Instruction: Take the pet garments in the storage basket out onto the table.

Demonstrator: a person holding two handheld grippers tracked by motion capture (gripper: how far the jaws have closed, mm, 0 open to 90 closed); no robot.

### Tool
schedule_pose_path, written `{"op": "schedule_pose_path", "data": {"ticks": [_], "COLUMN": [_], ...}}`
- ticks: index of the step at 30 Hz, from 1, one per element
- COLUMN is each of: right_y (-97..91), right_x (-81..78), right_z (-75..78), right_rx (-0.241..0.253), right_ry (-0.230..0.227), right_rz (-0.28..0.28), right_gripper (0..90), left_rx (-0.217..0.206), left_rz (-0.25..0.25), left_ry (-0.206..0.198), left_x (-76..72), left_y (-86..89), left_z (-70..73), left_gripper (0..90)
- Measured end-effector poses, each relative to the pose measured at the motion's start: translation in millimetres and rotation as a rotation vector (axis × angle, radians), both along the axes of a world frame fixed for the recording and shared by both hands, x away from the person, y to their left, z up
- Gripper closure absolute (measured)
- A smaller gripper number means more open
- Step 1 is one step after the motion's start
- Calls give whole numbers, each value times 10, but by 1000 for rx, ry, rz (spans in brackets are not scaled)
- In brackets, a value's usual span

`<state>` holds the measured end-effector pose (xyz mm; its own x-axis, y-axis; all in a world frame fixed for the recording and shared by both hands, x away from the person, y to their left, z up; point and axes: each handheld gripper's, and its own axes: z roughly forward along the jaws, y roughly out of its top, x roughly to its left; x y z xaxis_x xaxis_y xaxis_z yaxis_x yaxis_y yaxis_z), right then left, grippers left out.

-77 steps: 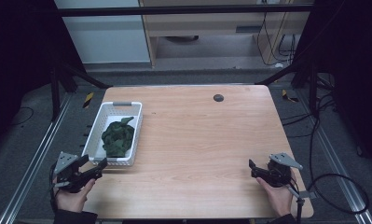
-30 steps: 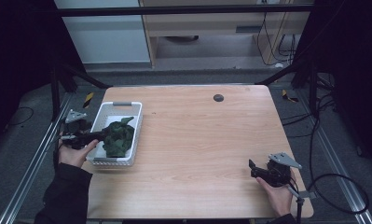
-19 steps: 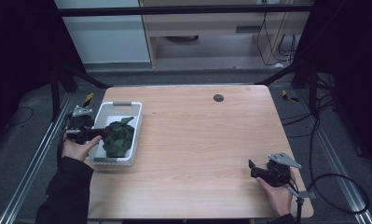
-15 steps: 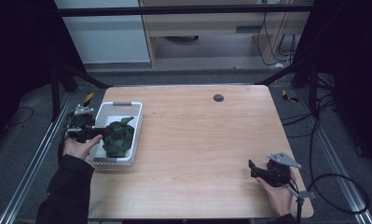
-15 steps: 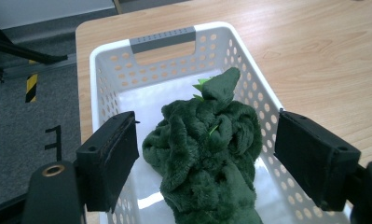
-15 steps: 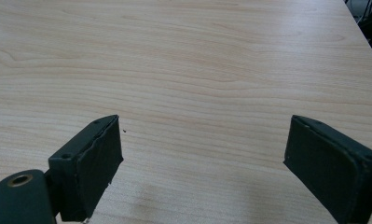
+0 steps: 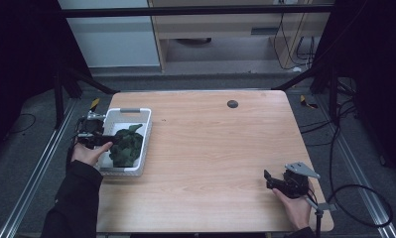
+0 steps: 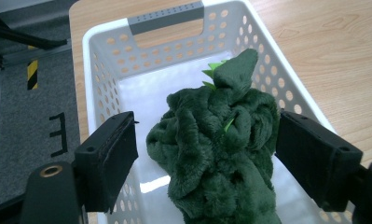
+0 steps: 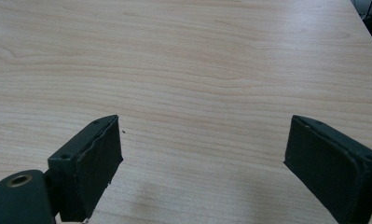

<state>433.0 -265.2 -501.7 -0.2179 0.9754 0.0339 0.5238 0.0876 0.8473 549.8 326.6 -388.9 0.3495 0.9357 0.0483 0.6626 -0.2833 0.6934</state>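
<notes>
Inside basket: green plush toy (image 8: 221,154) lies in the white perforated basket (image 8: 99,84), table's left side.
Left gripper (image 8: 204,149): jaws wide apart, flanking the toy, gripping nothing.
Right gripper (image 9: 202,163): jaws wide, empty, above bare wooden table (image 9: 197,60).
Writing: none readable.

**A dim workroom around a lit wooden table**

A light wooden table (image 7: 210,148) stands on grey carpeted floor (image 7: 32,163), with metal rails (image 7: 39,163) running along both sides. Behind it sit a pale cabinet (image 7: 111,34) and a wooden shelf unit (image 7: 225,29). Black frame bars (image 7: 185,11) cross overhead. Cables (image 7: 357,198) trail on the floor at right (yellow-black tape (image 7: 94,104) marks the left side). The edges fall into darkness.
</notes>
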Motion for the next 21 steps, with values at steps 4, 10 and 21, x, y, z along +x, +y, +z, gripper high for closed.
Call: {"op": "schedule_pose_path", "data": {"ticks": [4,10,21], "right_y": [2,7,9], "right_x": [3,3,9], "right_z": [-3,-4,-11], "right_rx": [-1,2,3], "right_ry": [3,9,16], "right_rz": [2,2,9], "right_gripper": [107,107,108], "left_rx": [16,24,41], "left_rz": [-4,-5,-19], "left_ry": [24,43,85], "left_x": [36,86,141], "left_y": [-12,-33,-64], "left_z": [-38,-95,-215], "left_gripper": [198,196,200]}}
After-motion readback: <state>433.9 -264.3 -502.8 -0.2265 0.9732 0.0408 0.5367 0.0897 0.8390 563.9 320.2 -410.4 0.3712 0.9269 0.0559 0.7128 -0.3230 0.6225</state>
